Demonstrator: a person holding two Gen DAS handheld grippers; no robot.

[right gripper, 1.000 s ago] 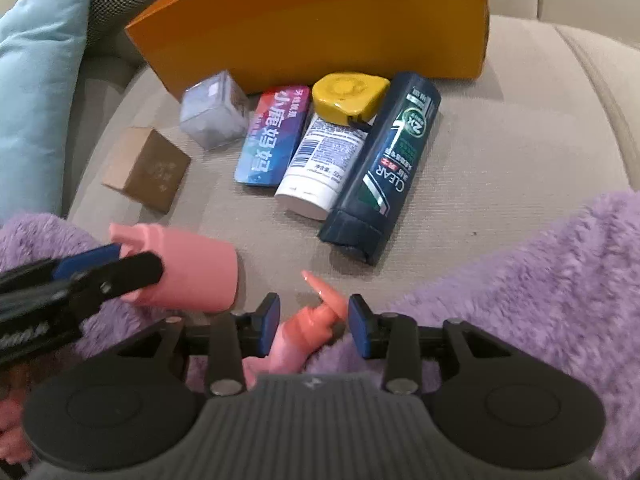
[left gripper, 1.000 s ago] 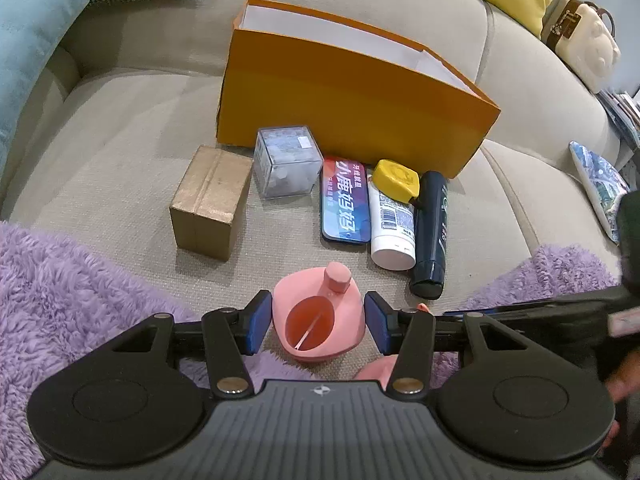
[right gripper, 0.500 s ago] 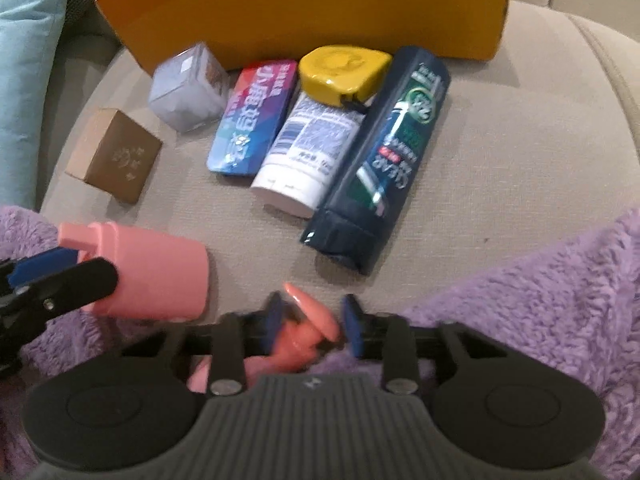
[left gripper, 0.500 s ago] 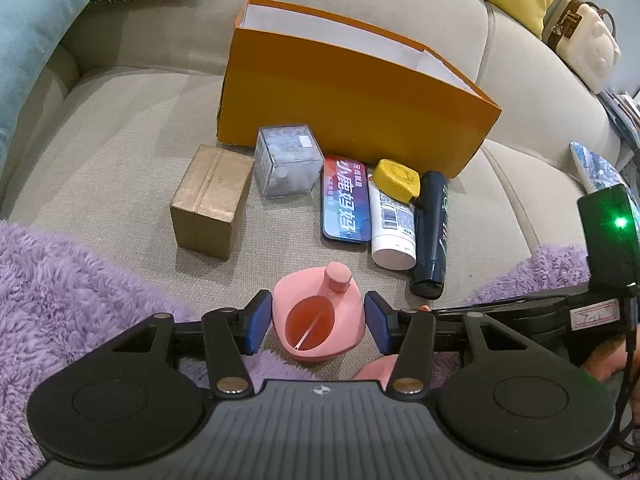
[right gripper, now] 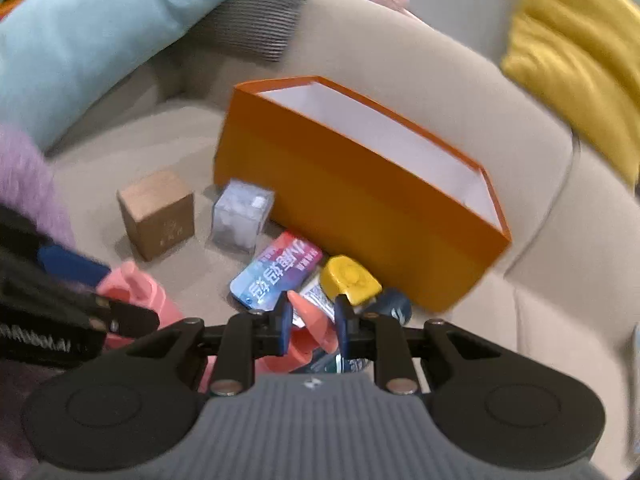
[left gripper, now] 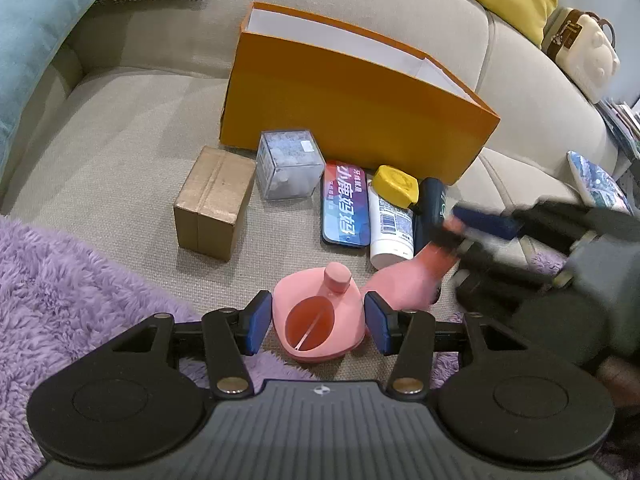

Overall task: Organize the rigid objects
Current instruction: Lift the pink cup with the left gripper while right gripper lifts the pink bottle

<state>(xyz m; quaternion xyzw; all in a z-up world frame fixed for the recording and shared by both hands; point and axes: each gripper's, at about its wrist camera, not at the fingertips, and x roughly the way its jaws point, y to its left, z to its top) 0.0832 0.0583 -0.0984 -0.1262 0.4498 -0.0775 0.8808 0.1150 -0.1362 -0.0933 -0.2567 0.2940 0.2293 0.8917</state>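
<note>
My left gripper (left gripper: 318, 320) is shut on a squat pink container (left gripper: 320, 300) with an open mouth and a knob, held low over the sofa seat. In the right wrist view that same container (right gripper: 136, 284) sits between the left gripper's fingers (right gripper: 132, 320) at the far left. My right gripper (right gripper: 310, 324) is shut on the pointed nozzle of a pink pump bottle (right gripper: 308, 316). From the left wrist view the pump bottle (left gripper: 404, 280) hangs tilted from the right gripper (left gripper: 452, 232), blurred, just right of the squat container. An open orange box (left gripper: 344, 108) stands behind.
In front of the box lie a brown carton (left gripper: 214, 204), a clear cube (left gripper: 288, 164), a blue tin (left gripper: 345, 204), a white tube (left gripper: 390, 228), a yellow tape measure (left gripper: 396, 184) and a dark shampoo bottle (left gripper: 430, 208). A purple fluffy throw (left gripper: 60, 280) covers the near seat. Cushions line the backrest.
The right gripper closed on the pump nozzle, then rose and rolled, lifting the pump bottle off the throw beside the dark bottle. The left gripper and its container stayed still.
</note>
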